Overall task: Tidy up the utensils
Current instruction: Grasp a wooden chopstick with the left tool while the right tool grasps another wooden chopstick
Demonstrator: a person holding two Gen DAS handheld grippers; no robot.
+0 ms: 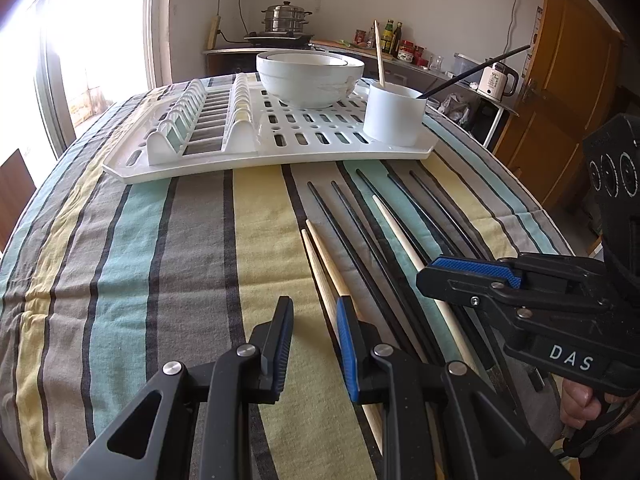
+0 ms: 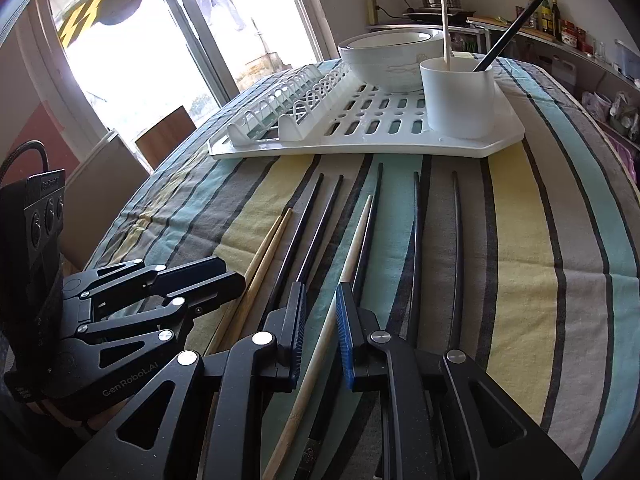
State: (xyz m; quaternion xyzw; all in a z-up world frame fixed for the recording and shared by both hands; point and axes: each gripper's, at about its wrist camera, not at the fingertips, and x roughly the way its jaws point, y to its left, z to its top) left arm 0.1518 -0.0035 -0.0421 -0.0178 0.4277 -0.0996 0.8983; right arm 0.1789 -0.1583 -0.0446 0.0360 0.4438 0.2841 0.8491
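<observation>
Right gripper (image 2: 320, 336) jaws spread, straddling a wooden chopstick (image 2: 348, 264) before the dish rack (image 2: 360, 148); contact unclear to us. Left gripper (image 1: 314, 344) spread, empty. Chopstick butts cut off.

Daylight poured in from the window (image 1: 80, 40) at ten o'clock, blown out white. The cloth (image 1: 160, 260) was evenly lit and sharp. Fisheye bending curved edges; corners vignetted dark.

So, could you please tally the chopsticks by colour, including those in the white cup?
Wooden chopsticks: 4 (3 on the cloth, 1 in the cup)
Black chopsticks: 6 (5 on the cloth, 1 in the cup)
Total: 10
</observation>
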